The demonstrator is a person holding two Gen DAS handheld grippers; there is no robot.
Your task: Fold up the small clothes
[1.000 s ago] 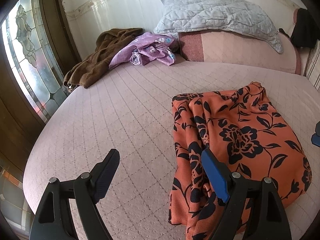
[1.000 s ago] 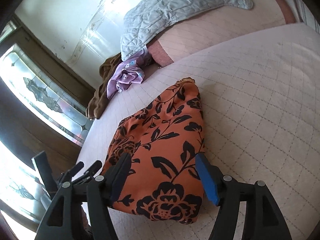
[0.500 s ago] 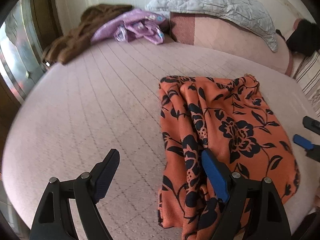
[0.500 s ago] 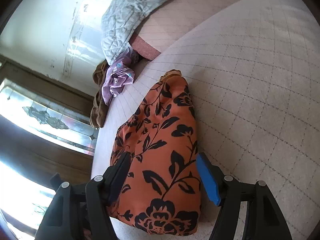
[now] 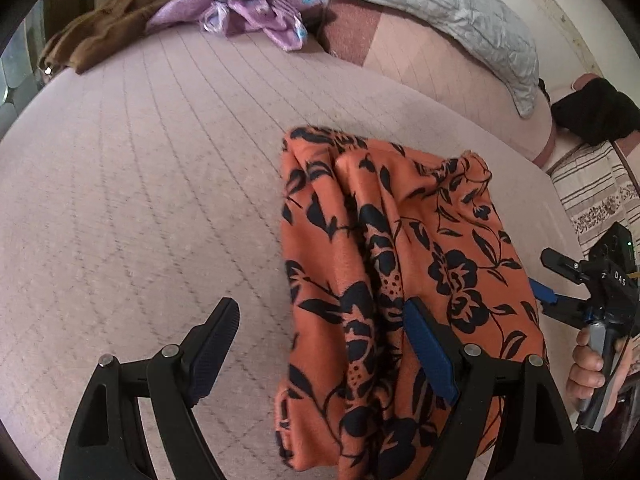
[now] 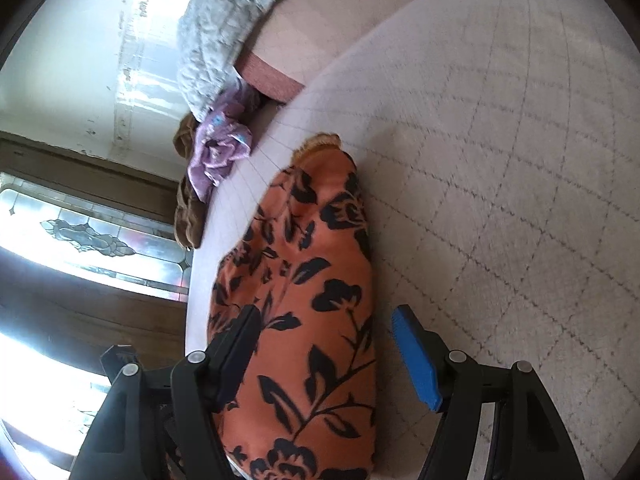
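Note:
An orange garment with a black flower print (image 5: 400,264) lies folded in a long bundle on the pink quilted bed (image 5: 140,200). My left gripper (image 5: 320,348) is open above the garment's near left edge, its blue right finger over the cloth. My right gripper (image 6: 324,354) is open astride the garment's (image 6: 312,280) near right edge. The right gripper also shows in the left wrist view (image 5: 560,284), held in a hand at the garment's right side.
A purple garment (image 5: 248,12) and a brown one (image 5: 104,36) lie heaped at the bed's far left. A grey quilted pillow (image 5: 432,0) rests on a pink bolster (image 5: 440,68). A dark item (image 5: 596,112) sits far right. A stained-glass window (image 6: 80,248) is left.
Both grippers have moved closer to the garment and tilted; the right gripper has rolled leftward. The right gripper and hand have come further into the left view. The garment has not visibly moved.

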